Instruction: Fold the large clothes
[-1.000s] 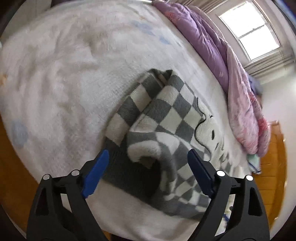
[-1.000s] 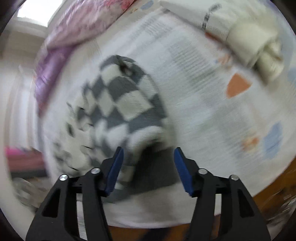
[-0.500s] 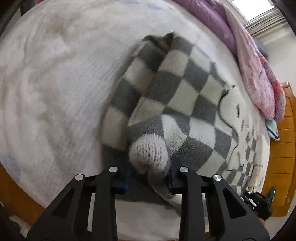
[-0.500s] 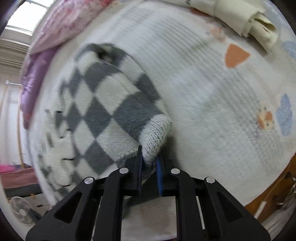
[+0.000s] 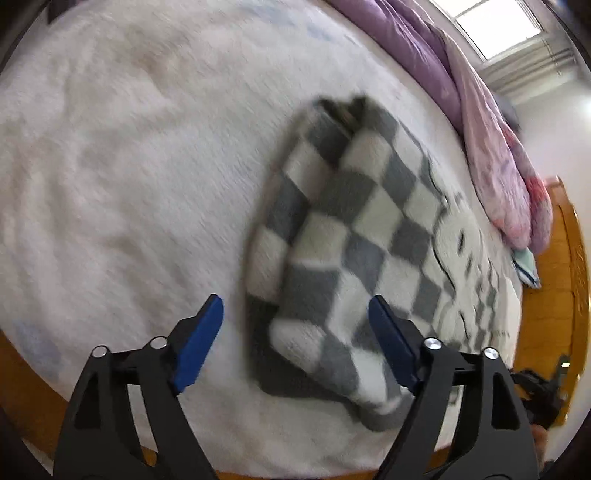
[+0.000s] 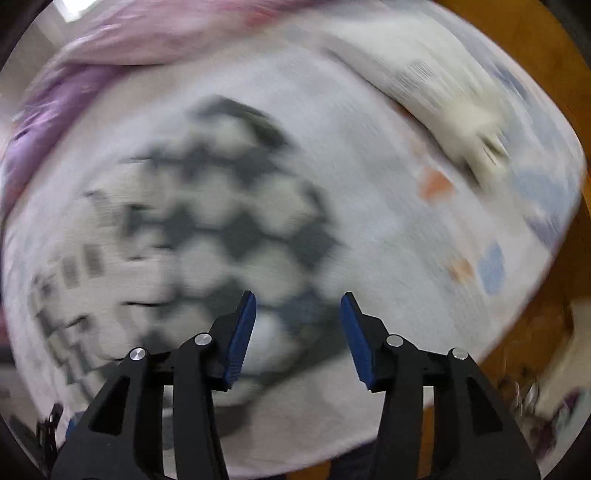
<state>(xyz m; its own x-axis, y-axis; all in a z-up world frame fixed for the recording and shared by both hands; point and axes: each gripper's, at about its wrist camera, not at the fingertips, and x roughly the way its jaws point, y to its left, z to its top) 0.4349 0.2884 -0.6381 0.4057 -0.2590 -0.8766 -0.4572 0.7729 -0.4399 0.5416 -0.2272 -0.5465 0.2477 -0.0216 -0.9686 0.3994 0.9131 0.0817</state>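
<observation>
left gripper [image 5: 295, 325] and right gripper [image 6: 297, 325] both spread wide, empty, above checkered sweater [image 5: 362, 229] on white blanket [image 5: 129, 166].

The left gripper [image 5: 295, 325] has its jaws spread wide, with nothing between the blue pads [image 5: 201, 339]. It hangs above the near folded end of a grey-and-white checkered sweater [image 5: 354, 236]. The sweater lies on a white fleece bed cover [image 5: 129, 166], with one layer doubled over another along its left edge. A purple and pink quilt [image 5: 480, 122] is bunched along the far side of the bed. A bright window [image 5: 491, 26] is visible at the upper right. The frame is slightly motion-blurred.
</observation>
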